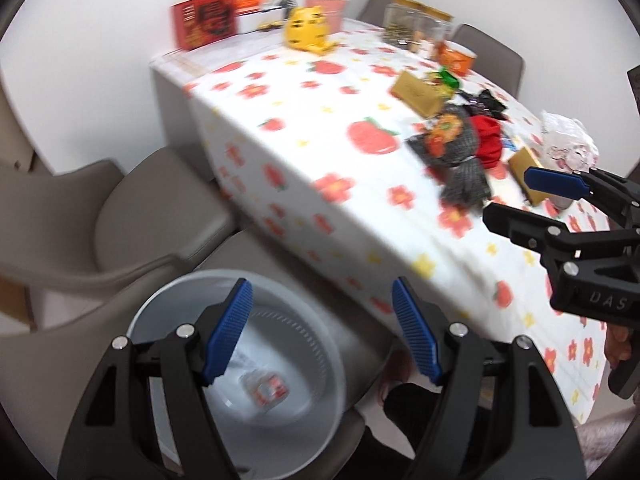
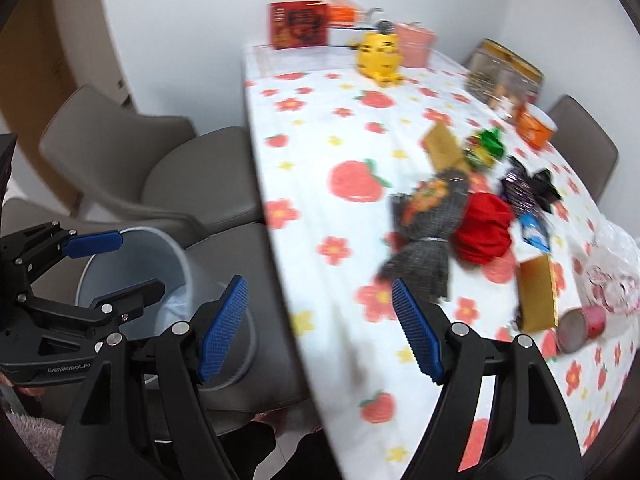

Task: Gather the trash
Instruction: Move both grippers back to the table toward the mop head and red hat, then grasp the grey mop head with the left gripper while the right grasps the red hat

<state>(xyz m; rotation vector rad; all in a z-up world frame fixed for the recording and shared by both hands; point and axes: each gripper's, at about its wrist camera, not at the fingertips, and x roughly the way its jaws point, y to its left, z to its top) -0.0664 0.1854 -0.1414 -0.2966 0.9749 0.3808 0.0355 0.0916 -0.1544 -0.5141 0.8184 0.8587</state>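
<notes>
Below the left tongs [image 1: 322, 330], whose blue pads stand apart with nothing between them, a white bin [image 1: 240, 360] sits on a grey chair [image 1: 160, 220] with a wrapper [image 1: 266, 390] at its bottom. Right tongs [image 2: 320, 330] likewise gape empty over the flowered table [image 2: 340, 140]. Farther off, crumpled wrappers [image 2: 484, 232], gold boxes [image 2: 538, 298] and a tipped cup [image 2: 580, 326] lie scattered.

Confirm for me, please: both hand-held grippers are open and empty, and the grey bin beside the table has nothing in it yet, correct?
Not quite. The grey bin already holds something: the left wrist view shows a small clear and red wrapper on its bottom. The rest stands: the left hand-held gripper and right hand-held gripper are open and empty, and the bin sits beside the table.
</notes>
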